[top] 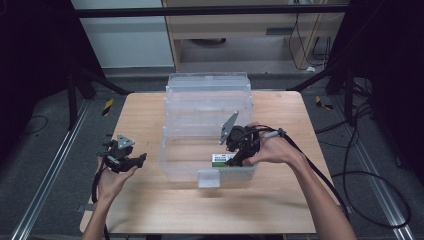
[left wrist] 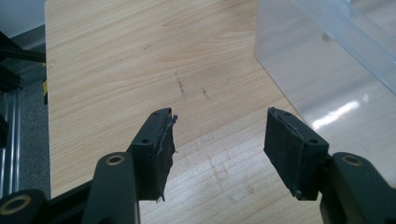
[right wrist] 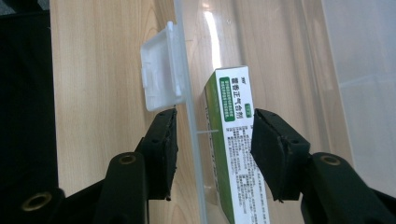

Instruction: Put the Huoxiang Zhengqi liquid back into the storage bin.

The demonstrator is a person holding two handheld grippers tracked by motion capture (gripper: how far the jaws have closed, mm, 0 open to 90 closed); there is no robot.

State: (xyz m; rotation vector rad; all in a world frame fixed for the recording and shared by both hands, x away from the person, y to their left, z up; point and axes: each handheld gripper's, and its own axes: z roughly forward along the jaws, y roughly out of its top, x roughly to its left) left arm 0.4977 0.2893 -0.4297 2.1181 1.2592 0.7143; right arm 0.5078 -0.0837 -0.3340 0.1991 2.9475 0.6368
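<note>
Box [right wrist: 236, 140] leaning inside bin [top: 186, 167] wall | right gripper [right wrist: 212, 135] gaping wide, straddling wall and box, gripping nothing | left gripper [left wrist: 217, 140] idling wide open, empty, over table [left wrist: 116, 60].

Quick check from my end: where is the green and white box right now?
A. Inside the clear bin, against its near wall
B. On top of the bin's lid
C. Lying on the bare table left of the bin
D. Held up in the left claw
A: the green and white box lies inside the clear bin along its near wall, with the open right claw straddling that wall and the box.
</note>
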